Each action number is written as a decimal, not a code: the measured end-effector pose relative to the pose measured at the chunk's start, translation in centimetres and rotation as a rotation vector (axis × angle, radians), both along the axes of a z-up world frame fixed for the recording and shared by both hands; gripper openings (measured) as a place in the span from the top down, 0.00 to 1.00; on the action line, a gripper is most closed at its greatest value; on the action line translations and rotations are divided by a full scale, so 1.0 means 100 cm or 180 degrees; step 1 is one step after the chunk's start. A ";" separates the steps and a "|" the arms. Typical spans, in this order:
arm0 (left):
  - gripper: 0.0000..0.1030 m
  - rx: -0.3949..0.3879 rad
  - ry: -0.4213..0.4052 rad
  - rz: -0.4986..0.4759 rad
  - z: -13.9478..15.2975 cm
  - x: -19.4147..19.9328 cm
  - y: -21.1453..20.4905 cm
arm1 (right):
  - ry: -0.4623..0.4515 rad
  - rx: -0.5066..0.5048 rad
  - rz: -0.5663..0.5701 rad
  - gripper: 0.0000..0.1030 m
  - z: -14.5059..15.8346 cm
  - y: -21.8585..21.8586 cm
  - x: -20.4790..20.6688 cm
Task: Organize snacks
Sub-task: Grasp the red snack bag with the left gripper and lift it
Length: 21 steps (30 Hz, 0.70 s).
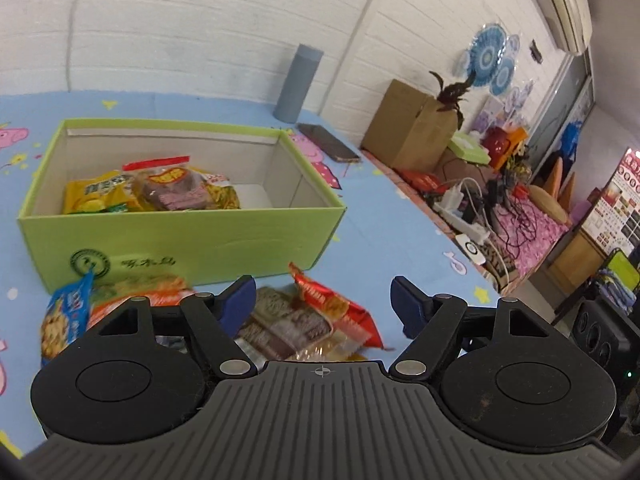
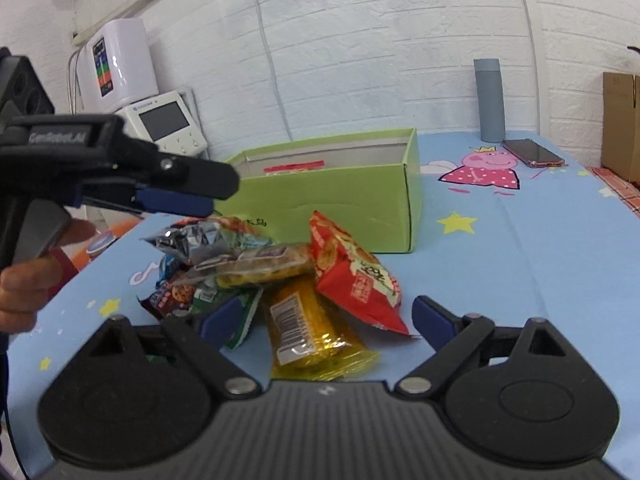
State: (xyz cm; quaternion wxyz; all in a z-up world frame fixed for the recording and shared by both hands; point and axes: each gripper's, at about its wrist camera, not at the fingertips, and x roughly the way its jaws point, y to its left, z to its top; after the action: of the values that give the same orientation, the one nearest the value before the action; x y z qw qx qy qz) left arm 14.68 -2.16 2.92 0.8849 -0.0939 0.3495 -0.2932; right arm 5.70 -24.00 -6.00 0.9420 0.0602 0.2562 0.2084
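A green cardboard box (image 1: 180,236) stands open on the blue cartoon tablecloth, with several snack packets (image 1: 152,190) lying in its left half. In front of it lies a loose pile: a red packet (image 1: 340,308), a clear pack of brown biscuits (image 1: 288,328) and a blue packet (image 1: 66,316). My left gripper (image 1: 324,302) hovers open over this pile, holding nothing. The right wrist view shows the same pile: a yellow packet (image 2: 308,328), a red packet (image 2: 352,272) and a silver one (image 2: 192,240). My right gripper (image 2: 328,320) is open, and the yellow packet lies between its fingers untouched. The left gripper (image 2: 192,204) reaches in from the left above the pile.
A grey-blue flask (image 1: 298,80) and a phone (image 1: 328,142) lie behind the box. The table's right edge borders a bench with a brown carton (image 1: 408,124) and a power strip with cables (image 1: 472,220). A hand (image 2: 24,288) holds the left gripper. White appliances (image 2: 120,64) stand at the back left.
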 end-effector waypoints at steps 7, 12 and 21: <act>0.74 0.0378 0.0678 -0.0271 -0.038 0.062 -0.064 | 0.0550 0.0214 0.0376 0.09 -0.016 -0.010 0.064; 0.75 0.0282 0.0637 -0.0581 -0.041 0.032 -0.092 | 0.0548 0.0302 0.0330 0.09 -0.011 -0.032 0.040; 0.63 0.0326 0.0659 -0.0827 -0.072 -0.046 -0.133 | 0.0591 0.0009 -0.0042 0.09 -0.005 -0.061 -0.058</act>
State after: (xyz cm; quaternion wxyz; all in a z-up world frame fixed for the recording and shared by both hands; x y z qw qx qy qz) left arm 10.05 -15.42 -4.27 0.8024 -0.0324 0.4625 -0.3757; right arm -0.09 -30.10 -6.46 0.9154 0.0823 0.3417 0.1962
